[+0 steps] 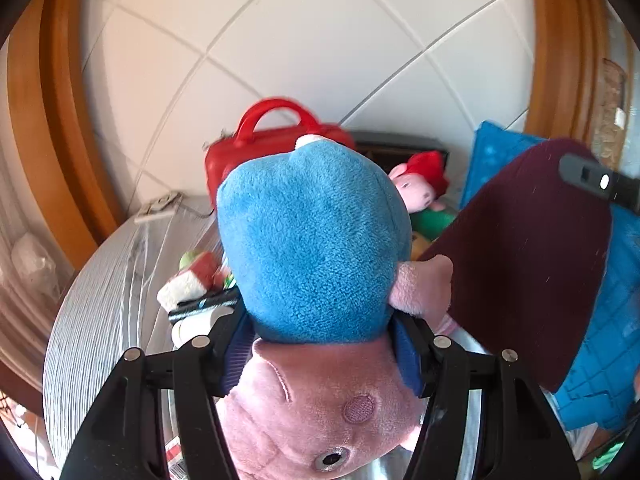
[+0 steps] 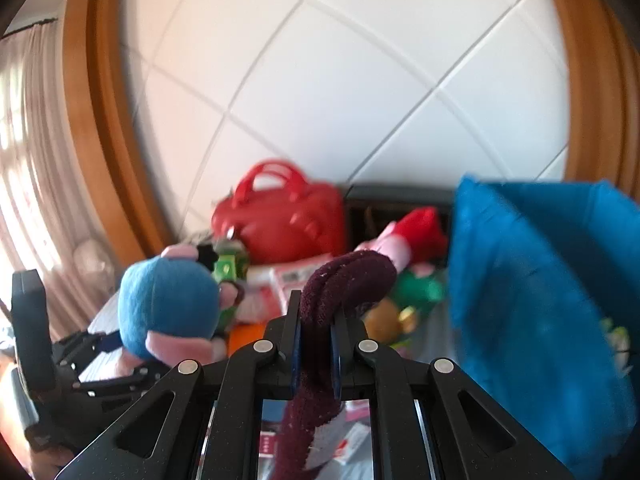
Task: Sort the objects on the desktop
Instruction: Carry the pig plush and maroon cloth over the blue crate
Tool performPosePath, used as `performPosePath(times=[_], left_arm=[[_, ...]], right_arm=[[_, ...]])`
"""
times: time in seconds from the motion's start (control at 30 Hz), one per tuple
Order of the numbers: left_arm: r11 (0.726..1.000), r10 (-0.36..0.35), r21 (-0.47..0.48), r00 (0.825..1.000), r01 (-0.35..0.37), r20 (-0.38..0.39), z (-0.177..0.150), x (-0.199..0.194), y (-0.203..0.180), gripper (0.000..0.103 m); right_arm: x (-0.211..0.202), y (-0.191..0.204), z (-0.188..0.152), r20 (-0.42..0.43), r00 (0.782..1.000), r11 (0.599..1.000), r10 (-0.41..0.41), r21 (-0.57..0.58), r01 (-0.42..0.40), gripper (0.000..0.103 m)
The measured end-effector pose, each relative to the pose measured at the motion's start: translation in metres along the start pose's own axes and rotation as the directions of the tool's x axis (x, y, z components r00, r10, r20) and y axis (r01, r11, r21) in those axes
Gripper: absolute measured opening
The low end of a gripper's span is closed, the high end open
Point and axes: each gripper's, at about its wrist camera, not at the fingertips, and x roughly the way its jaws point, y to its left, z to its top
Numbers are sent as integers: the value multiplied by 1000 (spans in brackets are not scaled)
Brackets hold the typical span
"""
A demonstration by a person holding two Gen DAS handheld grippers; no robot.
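Observation:
My left gripper (image 1: 320,354) is shut on a pink pig plush in a blue dress (image 1: 312,240), held up off the desk; the blue pads press its body just above the head. The same plush (image 2: 168,304) shows at the left of the right wrist view, with the left gripper (image 2: 132,360) under it. My right gripper (image 2: 316,344) is shut on a dark maroon cloth (image 2: 344,280), which folds over the fingertips and hangs down between the fingers. That cloth (image 1: 528,248) fills the right of the left wrist view.
A red handbag (image 1: 276,144) stands at the back against the white tiled wall. Beside it lies a second pig plush with a red hat (image 1: 420,184) by a dark box (image 2: 400,200). A blue fabric bag (image 2: 540,300) stands at the right. Small packets and toys (image 1: 192,280) litter the striped desk (image 1: 100,312).

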Motion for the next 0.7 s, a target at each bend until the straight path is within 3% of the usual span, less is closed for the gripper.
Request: performPosePath(times=[0.17, 0.33, 0.53, 0.7], left_arm=[[998, -58, 43, 996, 55, 66, 12, -24, -29, 61], [983, -162, 105, 979, 149, 124, 32, -44, -79, 60], [935, -325, 204, 930, 289, 170, 60, -66, -163, 61], [872, -452, 290, 876, 395, 165, 78, -81, -247, 61]], right_arm=[[-69, -22, 22, 122, 990, 998, -64, 30, 61, 11], [-150, -59, 44, 238, 956, 984, -173, 85, 157, 11], [-242, -107, 61, 329, 894, 951, -306, 156, 268, 11], [-289, -153, 66, 319, 850, 908, -418, 186, 376, 11]])
